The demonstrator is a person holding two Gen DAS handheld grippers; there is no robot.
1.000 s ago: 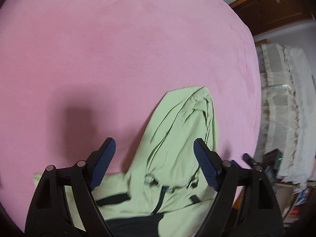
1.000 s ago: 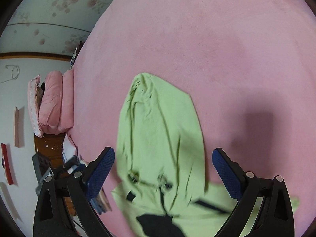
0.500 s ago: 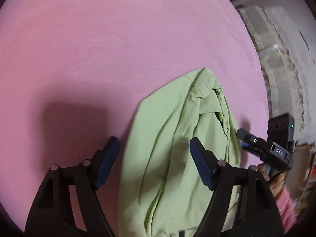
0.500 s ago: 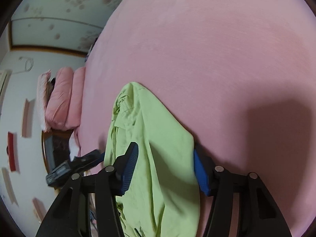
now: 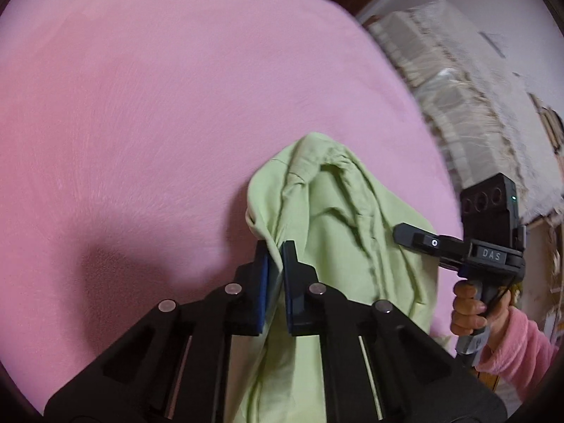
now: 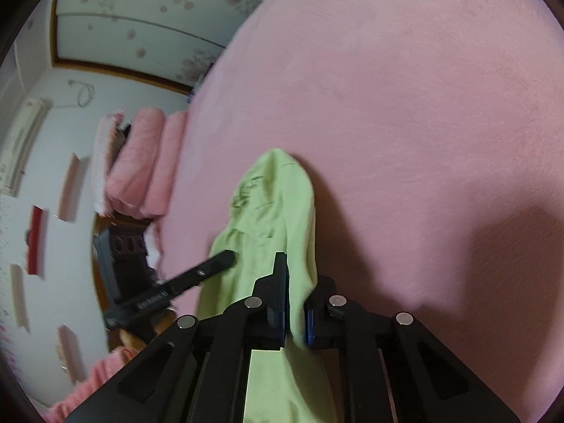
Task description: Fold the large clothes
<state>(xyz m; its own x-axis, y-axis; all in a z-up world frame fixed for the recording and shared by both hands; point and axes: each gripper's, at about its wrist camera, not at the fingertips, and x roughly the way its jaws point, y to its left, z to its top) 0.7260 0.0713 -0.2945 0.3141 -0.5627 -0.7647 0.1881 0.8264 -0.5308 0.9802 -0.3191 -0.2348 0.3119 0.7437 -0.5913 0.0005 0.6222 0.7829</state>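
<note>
A light green garment (image 5: 335, 211) lies bunched on the pink bed cover (image 5: 141, 105). My left gripper (image 5: 274, 246) is shut on a fold at the garment's left edge, the cloth pinched between its blue pads. In the right wrist view the same green garment (image 6: 271, 194) runs up between my right gripper's (image 6: 298, 268) jaws, which are closing with the pads pressing on the cloth. Each gripper shows in the other's view: the right one (image 5: 486, 246) at the garment's right side, the left one (image 6: 211, 268) with its tip on the cloth.
A hand in a pink sleeve (image 5: 469, 313) holds the right gripper's handle. Wrapped stacks of pale bedding (image 5: 458, 88) stand beyond the bed's right edge. Pink rolled bedding (image 6: 141, 165) lies off the bed's left side. The pink cover (image 6: 423, 105) stretches far ahead.
Both grippers moved forward and down over the garment, then went from wide open to pinching its fabric. The garment's top has bunched up between them.
</note>
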